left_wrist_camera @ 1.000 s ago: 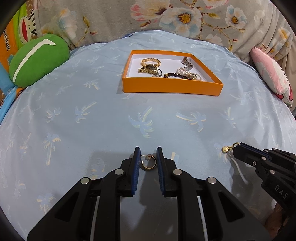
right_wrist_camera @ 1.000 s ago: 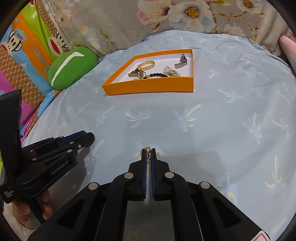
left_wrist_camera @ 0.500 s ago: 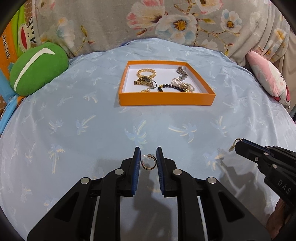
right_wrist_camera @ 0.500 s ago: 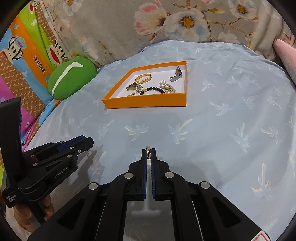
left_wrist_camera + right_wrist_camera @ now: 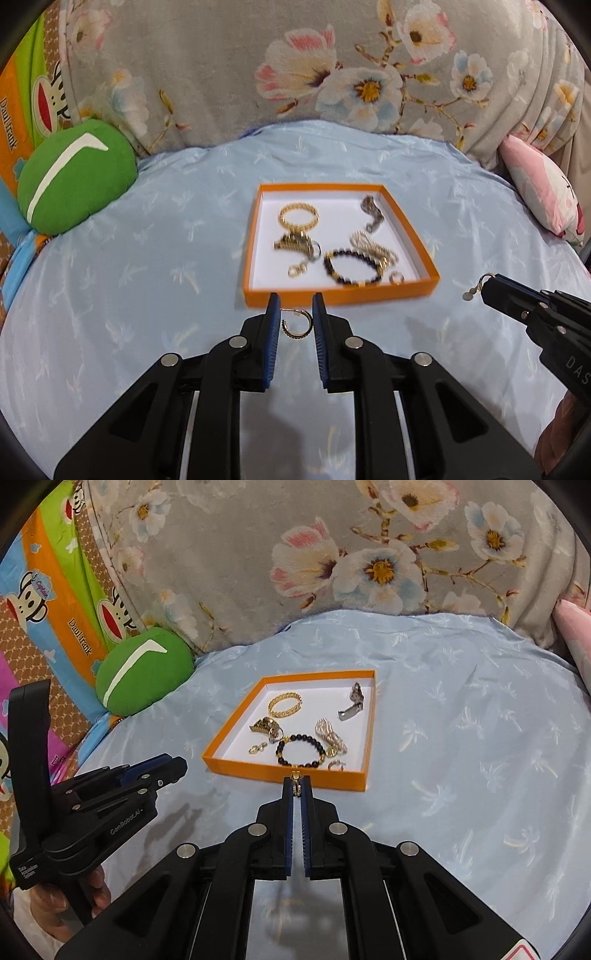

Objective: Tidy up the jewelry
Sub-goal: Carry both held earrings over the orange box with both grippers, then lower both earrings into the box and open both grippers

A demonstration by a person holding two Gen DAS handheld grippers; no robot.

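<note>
Bright even light, fisheye edges, slight blur

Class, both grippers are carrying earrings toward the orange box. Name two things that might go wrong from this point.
1. The hoop earring is pinched only by its edges between the left gripper fingers; it may slip onto the blue sheet.
2. The right gripper grips just the top of a dangling earring, which could swing and snag on the orange box wall or tangle with the beaded bracelet.

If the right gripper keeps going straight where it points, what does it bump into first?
Probably the orange box's near wall, straight ahead of the right gripper, though depth is hard to judge.
</note>
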